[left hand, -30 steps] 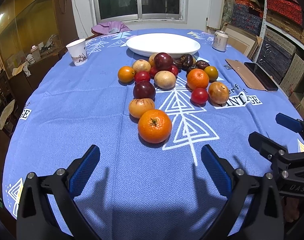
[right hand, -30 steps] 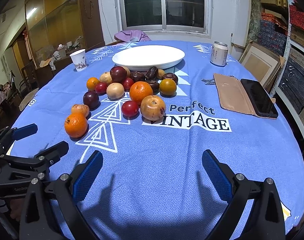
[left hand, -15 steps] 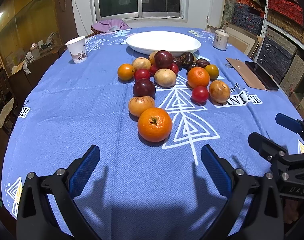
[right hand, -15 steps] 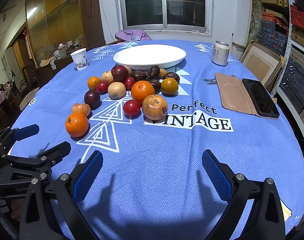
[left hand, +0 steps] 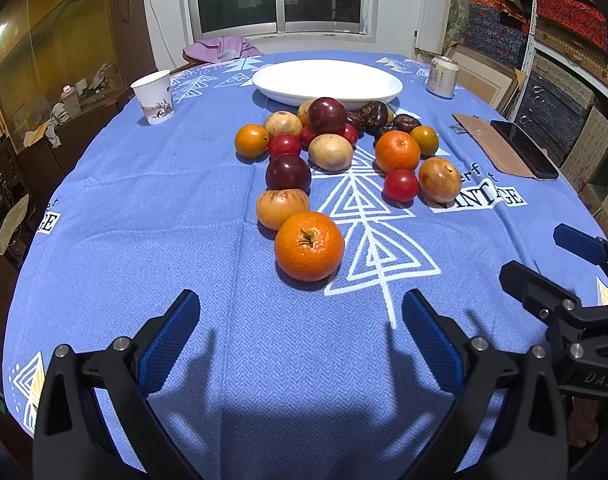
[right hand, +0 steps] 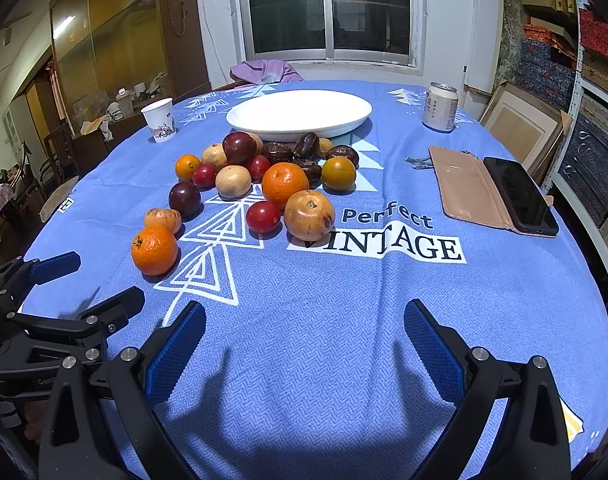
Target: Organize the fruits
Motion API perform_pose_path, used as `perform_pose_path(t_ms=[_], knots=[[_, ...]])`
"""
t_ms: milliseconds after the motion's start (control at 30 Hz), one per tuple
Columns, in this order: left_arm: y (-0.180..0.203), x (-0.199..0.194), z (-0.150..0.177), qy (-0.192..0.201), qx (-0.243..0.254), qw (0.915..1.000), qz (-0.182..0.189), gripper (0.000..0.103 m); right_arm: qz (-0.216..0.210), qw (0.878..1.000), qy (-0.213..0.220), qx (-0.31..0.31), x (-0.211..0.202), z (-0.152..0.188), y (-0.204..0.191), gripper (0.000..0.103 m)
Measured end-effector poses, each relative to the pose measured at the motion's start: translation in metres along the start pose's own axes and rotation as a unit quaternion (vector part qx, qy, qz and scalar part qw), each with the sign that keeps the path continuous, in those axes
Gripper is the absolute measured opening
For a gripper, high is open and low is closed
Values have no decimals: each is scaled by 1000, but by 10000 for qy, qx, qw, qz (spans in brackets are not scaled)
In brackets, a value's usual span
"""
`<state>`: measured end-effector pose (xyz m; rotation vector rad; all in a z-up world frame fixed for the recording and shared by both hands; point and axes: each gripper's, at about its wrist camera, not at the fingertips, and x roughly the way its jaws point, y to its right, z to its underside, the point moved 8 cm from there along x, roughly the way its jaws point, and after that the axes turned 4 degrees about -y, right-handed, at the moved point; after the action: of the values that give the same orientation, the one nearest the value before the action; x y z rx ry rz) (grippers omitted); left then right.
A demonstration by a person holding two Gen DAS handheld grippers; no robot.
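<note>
Left wrist view: the left gripper [left hand: 302, 326] hovers low over a blue cloth [left hand: 144, 208], its blue-padded fingers [left hand: 170, 338] spread wide and holding nothing. Straight ahead of the gap, near the fingertips, sits an orange [left hand: 309, 246], touching a yellow-brown fruit [left hand: 282, 208] just beyond it. Farther ahead lies the main heap of fruit [left hand: 336, 140], and past that a white plate [left hand: 327, 82] with nothing on it. A paper cup [left hand: 154, 97] stands far off to the left of the fingers, a can [left hand: 443, 77] far off to the right. The right gripper [left hand: 560, 264] shows at the right edge, also parted.

Right wrist view: the right gripper [right hand: 304, 334] hangs over bare cloth, fingers [right hand: 434, 346] wide apart and empty. The heap lies ahead and somewhat left of the gap; a brown apple-like fruit [right hand: 309, 215] and a red one [right hand: 263, 217] are closest. The orange sits well left, just beyond the left gripper's open tips. A phone [right hand: 520, 196] in a folio case lies ahead to the right.
</note>
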<state>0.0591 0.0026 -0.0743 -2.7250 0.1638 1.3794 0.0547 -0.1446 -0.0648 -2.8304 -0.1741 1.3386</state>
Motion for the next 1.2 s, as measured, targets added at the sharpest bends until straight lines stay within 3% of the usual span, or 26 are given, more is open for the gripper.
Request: perform_pose_path(t_ms=[500, 767, 1000, 1100, 1200], knots=[[1, 5, 4, -82, 5, 10000, -11, 99, -32, 10000, -40, 3, 3, 1, -1, 100], [3, 6, 4, -84, 34, 10000, 6, 99, -219, 9996, -172, 94, 7, 4, 0, 100], [-3, 6, 3, -61, -40, 9996, 267, 99, -572, 9978, -252, 229, 8, 4, 3, 100], [-10, 10, 0, -116, -78, 9992, 387, 99, -598, 9979, -116, 196, 7, 2, 6, 100], [-14, 12, -6, -126, -55, 9982, 576, 99, -681, 9967, 382, 218, -2, -7, 12, 100]])
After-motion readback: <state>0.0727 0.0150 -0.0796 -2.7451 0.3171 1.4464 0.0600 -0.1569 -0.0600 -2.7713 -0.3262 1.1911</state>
